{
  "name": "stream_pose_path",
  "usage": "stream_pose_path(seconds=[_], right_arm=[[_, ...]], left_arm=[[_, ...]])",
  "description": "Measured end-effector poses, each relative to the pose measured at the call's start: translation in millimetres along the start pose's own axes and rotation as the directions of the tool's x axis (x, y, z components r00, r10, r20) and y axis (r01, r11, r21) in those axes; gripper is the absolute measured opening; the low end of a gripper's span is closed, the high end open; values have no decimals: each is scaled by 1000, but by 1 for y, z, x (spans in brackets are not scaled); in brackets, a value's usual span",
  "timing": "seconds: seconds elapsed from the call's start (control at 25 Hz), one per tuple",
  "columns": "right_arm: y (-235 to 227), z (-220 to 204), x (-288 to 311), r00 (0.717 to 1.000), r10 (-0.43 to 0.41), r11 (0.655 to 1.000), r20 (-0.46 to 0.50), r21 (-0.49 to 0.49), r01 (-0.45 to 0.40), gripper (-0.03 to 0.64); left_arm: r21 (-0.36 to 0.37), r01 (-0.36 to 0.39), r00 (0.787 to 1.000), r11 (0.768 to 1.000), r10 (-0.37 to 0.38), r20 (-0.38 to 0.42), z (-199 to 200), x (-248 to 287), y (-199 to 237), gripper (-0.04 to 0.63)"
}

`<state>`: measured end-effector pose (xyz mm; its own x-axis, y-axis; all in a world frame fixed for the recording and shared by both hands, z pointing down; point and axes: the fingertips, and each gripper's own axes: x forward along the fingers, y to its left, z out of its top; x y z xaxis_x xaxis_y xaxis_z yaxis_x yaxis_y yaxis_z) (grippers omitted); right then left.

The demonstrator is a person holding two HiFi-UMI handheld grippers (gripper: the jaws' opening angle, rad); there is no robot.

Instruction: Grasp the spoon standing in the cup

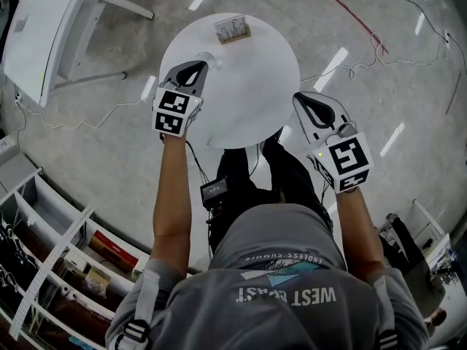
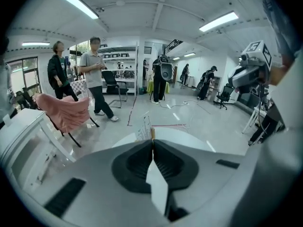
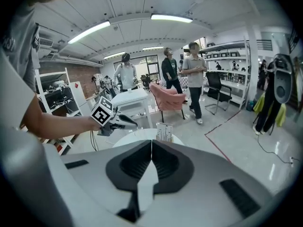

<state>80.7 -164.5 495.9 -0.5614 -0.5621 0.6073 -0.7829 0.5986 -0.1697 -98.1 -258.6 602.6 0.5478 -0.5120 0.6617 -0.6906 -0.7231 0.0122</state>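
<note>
Claws idle at the counter's (image 1: pixel 244 100) near edge
Left claw (image 2: pixel 152 142) and right claw (image 3: pixel 151 144) are pressed together, empty; the holder (image 1: pixel 232 29) stands well apart.

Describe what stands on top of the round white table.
One small container at the table's far edge, holding pale upright pieces too small to identify. The left gripper covers the left rim, hiding whatever lies beneath.

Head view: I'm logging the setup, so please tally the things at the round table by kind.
Grippers: 2, the left gripper and the right gripper, both shut
Round white table: 1
Small holder on the table: 1
Total: 4
</note>
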Motion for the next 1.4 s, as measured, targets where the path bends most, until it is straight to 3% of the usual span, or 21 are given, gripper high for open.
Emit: stream_pose_path(seconds=[0.44,0.8,1.04,1.4], right_arm=[[4,31,-12,997,-22,999,73,-41,25,3],[10,67,-25,984,-24,997,177,-70,37,3],[18,97,-34,968,5,992,249,-120,26,2],[32,137,-48,941,57,985,335,-173,2,2]], left_arm=[[35,-23,995,999,19,99,44,-47,-7,9],[25,-58,977,998,52,207,73,-107,-12,8],[3,-79,952,997,75,298,93,-154,-15,8],[-22,-81,896,996,83,435,120,-221,-21,8]])
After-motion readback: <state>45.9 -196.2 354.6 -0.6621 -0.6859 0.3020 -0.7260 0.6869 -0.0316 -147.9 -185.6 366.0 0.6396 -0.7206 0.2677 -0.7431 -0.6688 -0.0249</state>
